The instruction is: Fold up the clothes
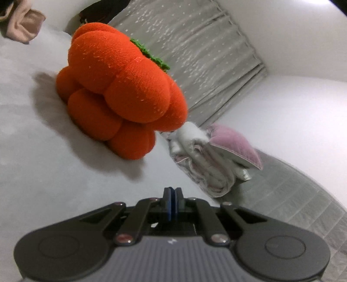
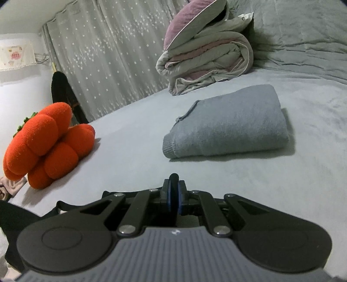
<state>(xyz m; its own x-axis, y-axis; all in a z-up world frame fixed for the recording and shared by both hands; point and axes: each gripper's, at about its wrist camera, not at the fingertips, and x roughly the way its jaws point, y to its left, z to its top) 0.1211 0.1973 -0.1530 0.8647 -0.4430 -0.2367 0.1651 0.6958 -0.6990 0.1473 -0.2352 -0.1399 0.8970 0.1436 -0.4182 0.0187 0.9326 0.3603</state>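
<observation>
In the right wrist view my right gripper (image 2: 174,186) is shut on a fold of black garment (image 2: 15,217). A black tip of it pokes up between the blue pads, and the rest trails off under the gripper to the lower left. Beyond it, a folded grey sweater (image 2: 225,128) lies flat on the grey bed sheet (image 2: 134,151). In the left wrist view my left gripper (image 1: 173,192) is shut, its pads pressed together with nothing visible between them, over the sheet (image 1: 32,151) in front of the orange plush pumpkin (image 1: 121,91).
The orange plush pumpkin (image 2: 47,147) sits at the left of the bed. A rolled quilt (image 2: 206,63) with a pink pillow (image 2: 184,19) on top lies at the far side by the starred curtain (image 2: 104,56). A beige garment (image 1: 21,23) lies at the far left.
</observation>
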